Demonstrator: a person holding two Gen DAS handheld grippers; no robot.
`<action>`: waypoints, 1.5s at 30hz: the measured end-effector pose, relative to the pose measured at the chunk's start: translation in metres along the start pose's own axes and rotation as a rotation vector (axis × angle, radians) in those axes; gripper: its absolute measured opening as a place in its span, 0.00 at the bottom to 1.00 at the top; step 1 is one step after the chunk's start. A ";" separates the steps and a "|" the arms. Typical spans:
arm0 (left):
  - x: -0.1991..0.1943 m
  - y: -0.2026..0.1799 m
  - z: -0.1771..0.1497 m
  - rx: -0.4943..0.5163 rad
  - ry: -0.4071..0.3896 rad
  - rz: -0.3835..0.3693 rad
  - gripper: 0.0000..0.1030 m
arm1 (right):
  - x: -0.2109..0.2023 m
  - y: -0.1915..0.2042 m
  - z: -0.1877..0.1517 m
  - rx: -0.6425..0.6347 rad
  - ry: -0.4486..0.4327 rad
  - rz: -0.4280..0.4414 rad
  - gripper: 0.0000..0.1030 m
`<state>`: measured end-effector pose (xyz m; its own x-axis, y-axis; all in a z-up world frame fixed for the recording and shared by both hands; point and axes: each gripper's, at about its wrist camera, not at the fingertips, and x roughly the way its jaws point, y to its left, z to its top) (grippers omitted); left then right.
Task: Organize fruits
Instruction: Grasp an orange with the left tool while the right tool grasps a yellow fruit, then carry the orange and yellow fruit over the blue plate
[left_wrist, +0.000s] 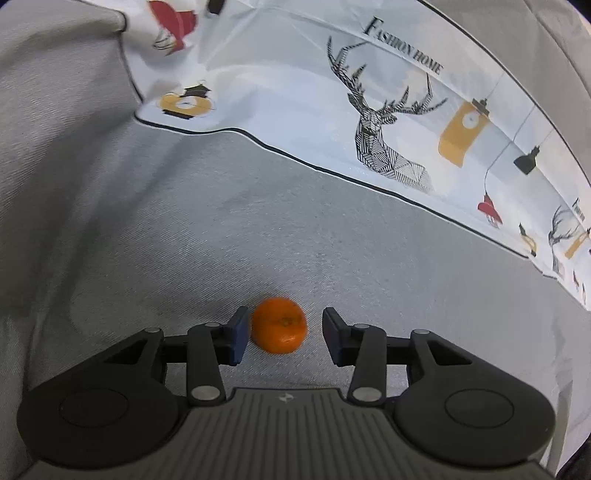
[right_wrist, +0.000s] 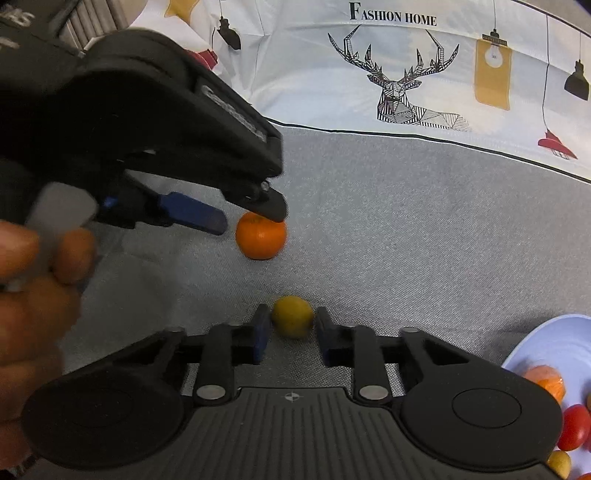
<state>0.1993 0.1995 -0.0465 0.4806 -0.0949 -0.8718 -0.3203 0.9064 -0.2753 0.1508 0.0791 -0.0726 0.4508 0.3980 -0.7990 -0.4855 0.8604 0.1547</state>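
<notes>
An orange mandarin lies on grey fabric between the fingers of my left gripper. The left pad is right beside it and the right pad stands clear, so this gripper is open. From the right wrist the same mandarin shows under the left gripper, which a hand holds. A small yellow fruit sits on the fabric between the tips of my right gripper, whose pads rest against both its sides.
A light blue plate at the lower right holds a peeled orange piece, red cherry tomatoes and a yellow fruit. A white cloth printed with deer and lamps borders the grey fabric at the back.
</notes>
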 end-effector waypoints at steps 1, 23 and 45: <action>0.002 -0.002 0.001 0.009 0.001 0.006 0.47 | -0.002 -0.001 0.000 -0.001 -0.003 0.008 0.26; 0.010 -0.024 -0.007 0.126 -0.034 0.083 0.37 | -0.034 -0.020 0.006 0.003 -0.051 -0.032 0.26; -0.114 -0.053 -0.129 0.291 -0.273 0.048 0.37 | -0.234 -0.094 -0.078 0.109 -0.508 -0.098 0.26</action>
<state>0.0559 0.1091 0.0151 0.6826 0.0279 -0.7303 -0.1221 0.9896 -0.0764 0.0320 -0.1196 0.0546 0.8095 0.3953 -0.4342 -0.3549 0.9185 0.1745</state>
